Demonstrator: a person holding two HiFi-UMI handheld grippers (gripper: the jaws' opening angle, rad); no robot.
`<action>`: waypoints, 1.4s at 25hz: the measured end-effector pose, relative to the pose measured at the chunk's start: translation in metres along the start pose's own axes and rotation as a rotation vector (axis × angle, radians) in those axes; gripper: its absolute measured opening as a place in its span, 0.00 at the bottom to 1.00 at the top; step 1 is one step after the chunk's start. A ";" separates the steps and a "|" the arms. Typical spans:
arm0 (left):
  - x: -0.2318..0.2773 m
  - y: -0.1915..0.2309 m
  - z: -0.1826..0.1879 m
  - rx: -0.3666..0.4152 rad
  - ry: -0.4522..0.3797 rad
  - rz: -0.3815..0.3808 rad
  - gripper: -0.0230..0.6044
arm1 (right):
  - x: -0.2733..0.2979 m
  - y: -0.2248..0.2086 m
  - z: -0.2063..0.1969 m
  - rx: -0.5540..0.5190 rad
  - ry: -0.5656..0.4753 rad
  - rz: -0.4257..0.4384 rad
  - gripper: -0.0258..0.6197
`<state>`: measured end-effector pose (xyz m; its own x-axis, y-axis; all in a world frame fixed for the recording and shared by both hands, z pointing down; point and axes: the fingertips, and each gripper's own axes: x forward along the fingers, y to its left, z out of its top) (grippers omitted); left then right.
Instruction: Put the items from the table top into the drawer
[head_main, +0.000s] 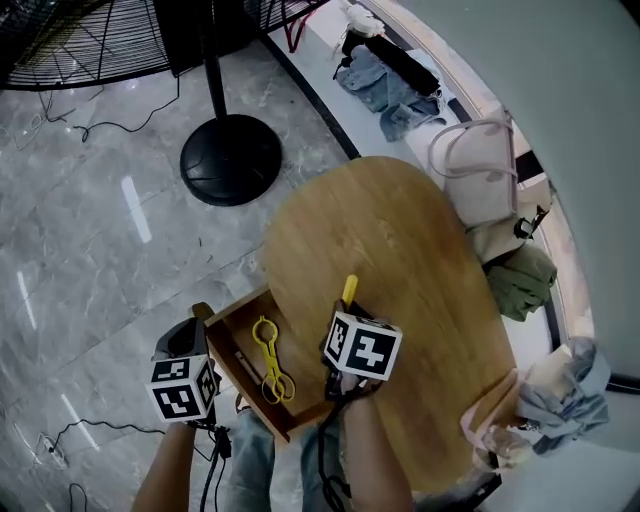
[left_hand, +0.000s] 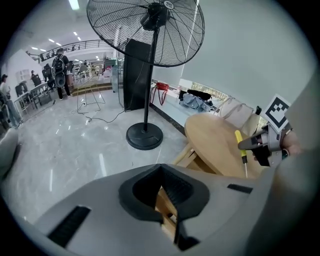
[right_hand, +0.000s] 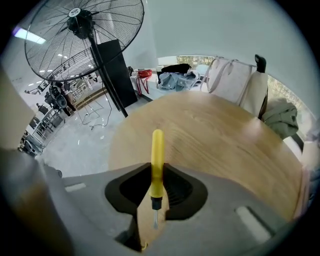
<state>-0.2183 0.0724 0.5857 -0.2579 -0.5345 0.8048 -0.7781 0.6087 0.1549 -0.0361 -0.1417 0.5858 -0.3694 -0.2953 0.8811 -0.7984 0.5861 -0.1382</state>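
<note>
My right gripper (head_main: 347, 306) is shut on a yellow-handled screwdriver (head_main: 349, 290), held above the near-left edge of the oval wooden table (head_main: 410, 240). In the right gripper view the handle (right_hand: 157, 150) stands up between the jaws and the thin metal tip points back toward the camera. An open wooden drawer (head_main: 232, 312) sticks out at the table's left and holds a yellow scissor-like tool (head_main: 270, 366). My left gripper (head_main: 194, 332) hovers by the drawer's outer corner. In the left gripper view its tips (left_hand: 161, 168) meet with nothing seen between them.
A standing fan's round black base (head_main: 230, 158) sits on the marble floor beyond the drawer, with its cage (left_hand: 146, 30) high up. A pink bag (head_main: 482, 180), clothes (head_main: 385, 85) and a green bundle (head_main: 522, 280) line the ledge behind the table. Cables lie on the floor.
</note>
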 end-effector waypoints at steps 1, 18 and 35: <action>-0.004 0.002 -0.004 -0.006 0.000 0.003 0.03 | -0.003 0.005 -0.003 -0.008 0.001 0.012 0.16; -0.048 0.042 -0.048 -0.098 -0.014 0.035 0.03 | -0.027 0.076 -0.069 -0.129 0.107 0.123 0.16; -0.058 0.106 -0.108 -0.235 0.009 0.110 0.03 | -0.001 0.155 -0.125 -0.461 0.264 0.190 0.16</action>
<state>-0.2241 0.2318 0.6177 -0.3275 -0.4530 0.8292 -0.5909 0.7830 0.1943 -0.0998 0.0438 0.6197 -0.3076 0.0113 0.9515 -0.4170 0.8972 -0.1454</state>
